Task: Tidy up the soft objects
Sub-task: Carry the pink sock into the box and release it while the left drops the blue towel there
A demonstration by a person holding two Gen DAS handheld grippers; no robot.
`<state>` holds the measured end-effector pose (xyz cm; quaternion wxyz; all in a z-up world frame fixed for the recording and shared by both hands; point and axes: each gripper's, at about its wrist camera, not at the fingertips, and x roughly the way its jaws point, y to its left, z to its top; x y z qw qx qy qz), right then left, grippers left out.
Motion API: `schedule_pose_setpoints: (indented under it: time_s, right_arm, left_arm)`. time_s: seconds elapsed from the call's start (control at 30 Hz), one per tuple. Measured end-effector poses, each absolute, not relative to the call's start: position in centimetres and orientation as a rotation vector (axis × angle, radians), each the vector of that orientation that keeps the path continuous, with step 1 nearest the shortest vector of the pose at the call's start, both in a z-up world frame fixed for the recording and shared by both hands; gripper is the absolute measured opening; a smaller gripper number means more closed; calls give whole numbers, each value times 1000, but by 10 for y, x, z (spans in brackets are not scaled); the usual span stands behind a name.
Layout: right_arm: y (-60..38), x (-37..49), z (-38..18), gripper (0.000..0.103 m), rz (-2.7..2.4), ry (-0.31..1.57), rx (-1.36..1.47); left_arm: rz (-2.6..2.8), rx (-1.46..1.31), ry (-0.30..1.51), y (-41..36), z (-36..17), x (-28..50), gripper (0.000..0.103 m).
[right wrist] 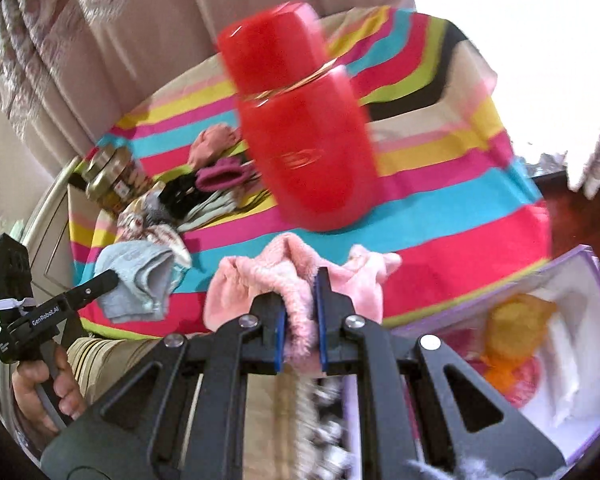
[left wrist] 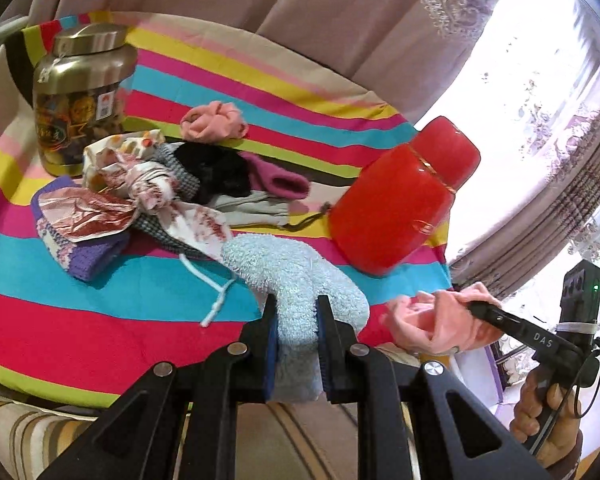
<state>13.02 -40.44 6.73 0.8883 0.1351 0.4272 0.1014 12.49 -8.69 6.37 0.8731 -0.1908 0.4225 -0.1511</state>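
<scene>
My left gripper (left wrist: 296, 304) is shut on a fluffy light-blue sock (left wrist: 296, 276) over the near edge of the striped tablecloth (left wrist: 80, 320); it also shows in the right wrist view (right wrist: 136, 280). My right gripper (right wrist: 302, 280) is shut on a fluffy pink sock (right wrist: 284, 280), seen from the left wrist view (left wrist: 440, 316) at the table's near right edge. A pile of soft items (left wrist: 160, 188) lies mid-table: patterned pouches, a black piece, a magenta sock (left wrist: 280, 182), a grey pouch, a pink sock (left wrist: 216, 120).
A red flask (left wrist: 400, 196) stands on the table's right side, just beyond the pink sock (right wrist: 304, 136). A gold-lidded jar (left wrist: 80, 96) stands at the back left. A white box (right wrist: 572, 360) with yellow and pink soft things sits low right of the table. Curtains hang behind.
</scene>
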Motion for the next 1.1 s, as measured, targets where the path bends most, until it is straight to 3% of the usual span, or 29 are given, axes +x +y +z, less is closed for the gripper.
schedule_pose_setpoints:
  time_s: [0.6,1.1]
  right_arm:
    - [-543,53,48,15,-83,928,349]
    - [-610,11,27,15,-226,956,419]
  left_arm:
    - [-609,-284,917,-216,93,107,18]
    - [-767,-57,1006,-329,74,93,18]
